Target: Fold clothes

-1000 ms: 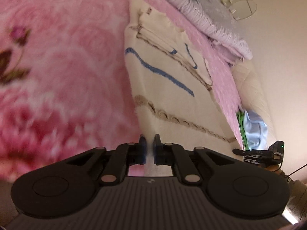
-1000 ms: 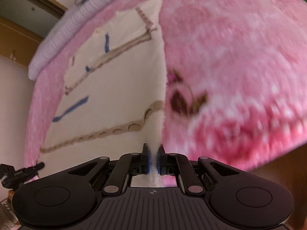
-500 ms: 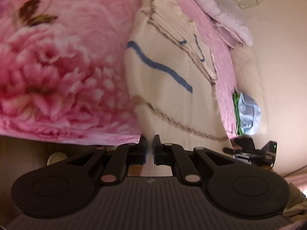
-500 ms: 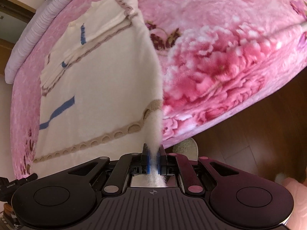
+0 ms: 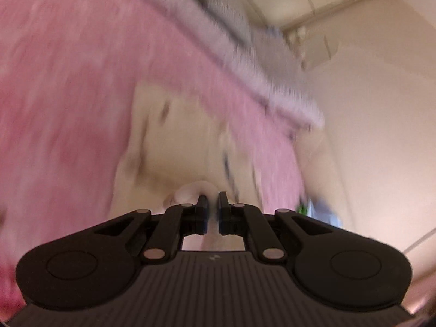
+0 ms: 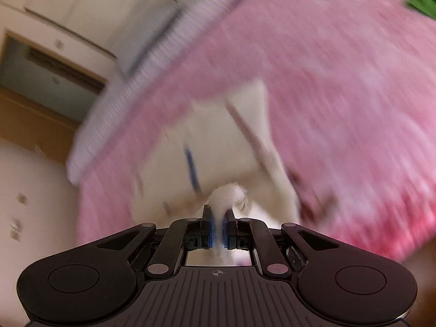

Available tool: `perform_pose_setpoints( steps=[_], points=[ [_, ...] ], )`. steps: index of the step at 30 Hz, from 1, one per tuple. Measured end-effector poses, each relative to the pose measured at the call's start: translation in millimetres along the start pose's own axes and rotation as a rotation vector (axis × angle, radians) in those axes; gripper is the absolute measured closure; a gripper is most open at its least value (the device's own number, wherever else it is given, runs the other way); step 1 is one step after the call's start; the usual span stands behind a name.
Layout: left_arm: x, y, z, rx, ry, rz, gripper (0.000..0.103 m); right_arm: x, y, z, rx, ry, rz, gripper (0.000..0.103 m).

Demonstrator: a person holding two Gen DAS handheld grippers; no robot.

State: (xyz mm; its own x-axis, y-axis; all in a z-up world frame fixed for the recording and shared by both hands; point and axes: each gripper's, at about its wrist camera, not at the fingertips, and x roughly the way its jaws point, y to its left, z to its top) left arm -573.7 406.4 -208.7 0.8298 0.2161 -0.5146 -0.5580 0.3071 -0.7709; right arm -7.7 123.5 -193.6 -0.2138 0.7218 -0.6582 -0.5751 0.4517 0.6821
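A cream knitted garment point(image 5: 179, 147) with blue stripes and brown trim lies on a pink floral blanket point(image 5: 60, 87); both views are heavily blurred. In the left wrist view my left gripper point(image 5: 212, 200) is shut on a bunched cream edge of the garment, which bulges just above the fingertips. In the right wrist view my right gripper point(image 6: 218, 212) is shut on another tuft of the same garment point(image 6: 218, 136), with white fabric showing between the blue pads. The garment's lower part is lifted toward both grippers and folds over its upper part.
The pink blanket point(image 6: 340, 95) covers a bed. A striped lilac pillow or quilt point(image 5: 245, 54) lies along its far edge, also seen as a lilac quilt point(image 6: 130, 87). Cream wall and cabinets point(image 6: 54, 41) stand behind. Something green point(image 6: 419, 0) lies at the far right.
Both grippers have swung up and forward over the bed, carrying the garment's hem toward its collar end. The floor and bed edge have dropped out of view.
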Motion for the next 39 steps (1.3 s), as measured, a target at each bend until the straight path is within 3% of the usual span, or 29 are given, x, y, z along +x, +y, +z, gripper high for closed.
perform_pose_setpoints(
  steps=[4,6,9,12,15,19,21,23,27,30,31,32,33,35,39],
  points=[
    [64.9,12.2,54.2,-0.097,-0.099,0.071,0.094,61.2,-13.6,75.0,0.127,-0.094,0.036,0.095],
    [90.1,22.8,70.0,-0.129,-0.139,0.169,0.093,86.1,-24.8,99.7,0.174,-0.110,0.007,0.071],
    [98.8,34.3,67.9,-0.103,-0.146,0.280,0.091,93.4,-38.5,108.3,0.117,-0.130,-0.051,0.059],
    [89.1,47.2,39.4,-0.099,-0.097,0.304,0.079,84.6,-52.2,81.7,0.023,-0.086,-0.088,0.058],
    [69.5,66.3,2.3,-0.185,-0.065,0.278,0.078,75.4,-65.0,42.2,-0.017,-0.052,-0.134,0.057],
    [69.0,67.3,-17.4,-0.108,-0.105,0.260,0.069,60.7,-77.9,-13.9,0.063,-0.080,-0.085,0.055],
    [68.9,67.7,-27.1,-0.069,-0.125,0.251,0.064,59.5,-79.3,-32.8,0.079,-0.109,-0.077,0.043],
    [68.7,68.1,-36.9,-0.030,-0.146,0.242,0.063,63.5,-72.2,-41.0,0.024,-0.142,-0.082,0.036],
    [68.3,69.0,-56.4,0.049,-0.186,0.224,0.062,81.7,-65.9,-43.6,-0.117,-0.195,-0.104,0.033],
    [73.5,72.9,-64.1,0.125,-0.210,0.202,0.064,100.4,-74.3,-48.4,-0.185,-0.240,-0.095,0.033],
    [76.2,74.8,-65.4,0.153,-0.217,0.193,0.084,104.2,-78.3,-50.2,-0.197,-0.256,-0.086,0.036],
    [78.9,76.7,-66.8,0.181,-0.224,0.185,0.093,105.9,-82.8,-52.1,-0.200,-0.279,-0.057,0.070],
    [81.5,78.6,-68.1,0.209,-0.231,0.176,0.092,106.9,-87.0,-52.5,-0.190,-0.279,-0.035,0.083],
    [86.9,82.4,-70.8,0.266,-0.245,0.159,0.094,100.5,-95.3,-53.6,-0.151,-0.283,-0.005,0.090],
    [52.3,69.8,-86.4,0.220,-0.282,0.109,0.095,61.2,-91.2,-60.6,-0.111,-0.273,0.036,0.096]
  ],
)
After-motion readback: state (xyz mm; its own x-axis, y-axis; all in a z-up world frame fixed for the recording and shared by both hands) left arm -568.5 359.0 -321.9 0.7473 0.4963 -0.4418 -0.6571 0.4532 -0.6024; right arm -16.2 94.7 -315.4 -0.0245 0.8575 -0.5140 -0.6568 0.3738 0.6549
